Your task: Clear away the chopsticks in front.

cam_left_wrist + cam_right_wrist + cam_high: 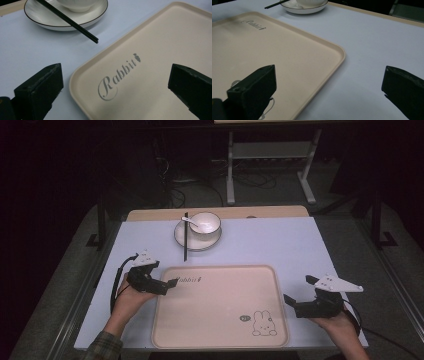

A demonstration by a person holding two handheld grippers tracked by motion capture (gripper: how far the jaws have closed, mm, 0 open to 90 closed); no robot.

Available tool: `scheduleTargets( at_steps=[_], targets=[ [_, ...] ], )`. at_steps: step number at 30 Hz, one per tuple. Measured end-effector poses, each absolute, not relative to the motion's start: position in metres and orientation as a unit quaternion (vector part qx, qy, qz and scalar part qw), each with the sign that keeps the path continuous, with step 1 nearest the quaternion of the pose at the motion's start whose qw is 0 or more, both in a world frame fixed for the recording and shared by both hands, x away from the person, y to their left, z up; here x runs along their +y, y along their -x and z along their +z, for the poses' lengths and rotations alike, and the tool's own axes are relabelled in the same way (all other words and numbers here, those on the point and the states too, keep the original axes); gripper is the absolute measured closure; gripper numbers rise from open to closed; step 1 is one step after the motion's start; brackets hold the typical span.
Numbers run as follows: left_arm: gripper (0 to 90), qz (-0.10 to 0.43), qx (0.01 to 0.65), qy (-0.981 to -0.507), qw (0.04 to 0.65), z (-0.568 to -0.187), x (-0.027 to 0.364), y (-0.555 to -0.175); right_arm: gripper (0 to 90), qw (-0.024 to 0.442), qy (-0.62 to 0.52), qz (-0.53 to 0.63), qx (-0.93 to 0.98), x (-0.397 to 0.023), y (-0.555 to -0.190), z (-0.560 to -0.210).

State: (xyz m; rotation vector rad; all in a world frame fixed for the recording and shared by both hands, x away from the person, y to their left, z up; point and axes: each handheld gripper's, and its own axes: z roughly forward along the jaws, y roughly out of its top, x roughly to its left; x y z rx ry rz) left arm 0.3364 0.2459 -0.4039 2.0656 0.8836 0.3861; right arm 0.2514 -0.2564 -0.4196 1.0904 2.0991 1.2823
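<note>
Tray: a beige rectangular tray with rounded corners and a raised rim is laid on the pale cloth nearest the person; its surface is smooth and matt.
Writing: the word "Rabbit", in grey script and ended by a small carrot mark, is printed at the tray's far left corner; a rabbit drawing is printed near its near right corner, with a small round mark beside it that cannot be read.
Left gripper: the left gripper is held by a hand at the tray's left edge, pointed right; its jaws are spread wide across the tray's corner and nothing is held between them.
Right gripper: the right gripper is held by the other hand just beside the tray's right edge; its jaws are spread wide and are empty.
Table: a table covered in pale lavender cloth is seen, with a wooden edge at the far side.
Dishes: a white, dark-rimmed plate is set beyond the tray, with a white bowl on it; a white spoon is rested in the bowl.
Chopsticks: black chopsticks are laid across the plate's left side, their tips over the cloth.
</note>
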Motion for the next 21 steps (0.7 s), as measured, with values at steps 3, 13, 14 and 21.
scheduleTargets(
  at_steps=[3,13,14,21],
  targets=[
    [0.0,0.152,0.352,-0.824,0.418,-0.402,0.241,-0.344,0.0,0.224,-0.394,0.462,0.762,-0.256,-0.250,-0.420],
    [0.0,0.155,0.371,-0.816,0.416,-0.393,0.237,-0.377,0.0,0.225,-0.398,0.463,0.760,-0.257,-0.248,-0.419],
    [0.0,0.154,0.374,-0.816,0.414,-0.391,0.236,-0.383,0.0,0.225,-0.398,0.463,0.760,-0.257,-0.248,-0.420],
    [0.0,0.159,0.383,-0.816,0.402,-0.387,0.230,-0.408,0.0,0.222,-0.395,0.463,0.762,-0.257,-0.248,-0.420]
  ],
)
